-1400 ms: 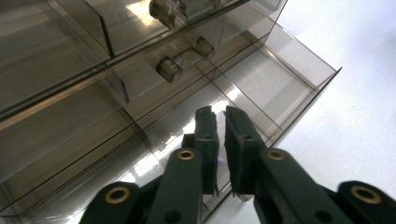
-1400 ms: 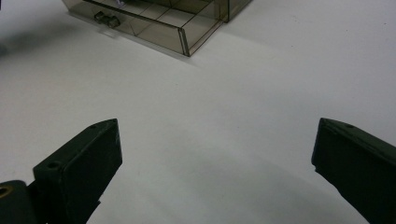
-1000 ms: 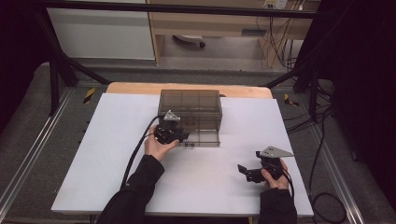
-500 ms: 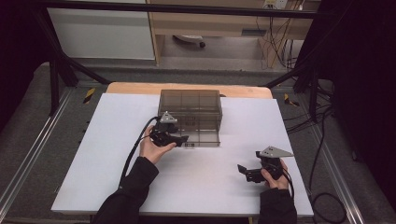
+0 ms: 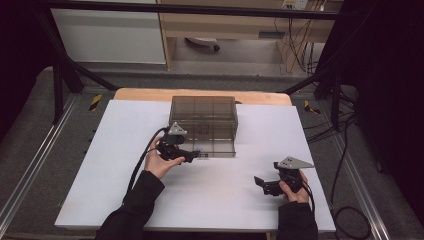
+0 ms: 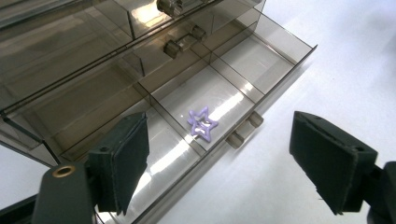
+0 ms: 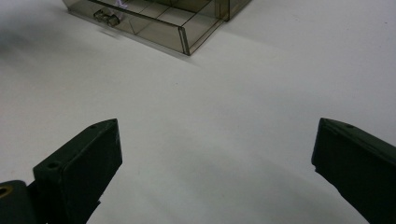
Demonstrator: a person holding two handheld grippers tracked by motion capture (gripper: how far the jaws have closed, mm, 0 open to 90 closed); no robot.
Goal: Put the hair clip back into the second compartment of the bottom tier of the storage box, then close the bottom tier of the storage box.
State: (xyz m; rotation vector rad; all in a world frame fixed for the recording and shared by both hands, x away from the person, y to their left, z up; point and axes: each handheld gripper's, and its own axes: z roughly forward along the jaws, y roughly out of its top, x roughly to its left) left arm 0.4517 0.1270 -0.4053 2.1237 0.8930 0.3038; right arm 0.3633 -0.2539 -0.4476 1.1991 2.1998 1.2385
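Setting: a dark room with black framing and loose cables around a matte white counter [image 5: 210, 200] edged at twelve o'clock by a strip of pale wood.

Item one: a smoked, see-through plastic drawer box [image 5: 203, 119], rectangular, hard and glossy, standing at the counter's twelve o'clock half, just left of centre. Its lowest drawer [image 6: 243, 88] was pulled out toward six o'clock. Thin partitions split the drawer into square cells, and small stubby cylinder knobs sat on the front walls.

Item two: a purple star [image 6: 202, 123], a small open outline of five points in smooth plastic, lying flat on the floor of the drawer's middle cell, close to the front wall. In the high view it was a faint violet speck [image 5: 198, 149] at the drawer's front edge.

Item three: left gripper [image 6: 233, 163], black, with flat rubbery pads. Its jaws had just been opening and stood spread wide above the drawer front, the star below and between them, touched by neither pad. In the high view the gripper [image 5: 192, 156] sat at the box's seven o'clock corner, grey three-cornered plate on top, cable trailing toward six o'clock.

Item four: right gripper [image 7: 215, 168], same make, jaws spread apart over bare counter, holding nothing. It rested at the counter's five o'clock [image 5: 265, 184], well apart from the box.
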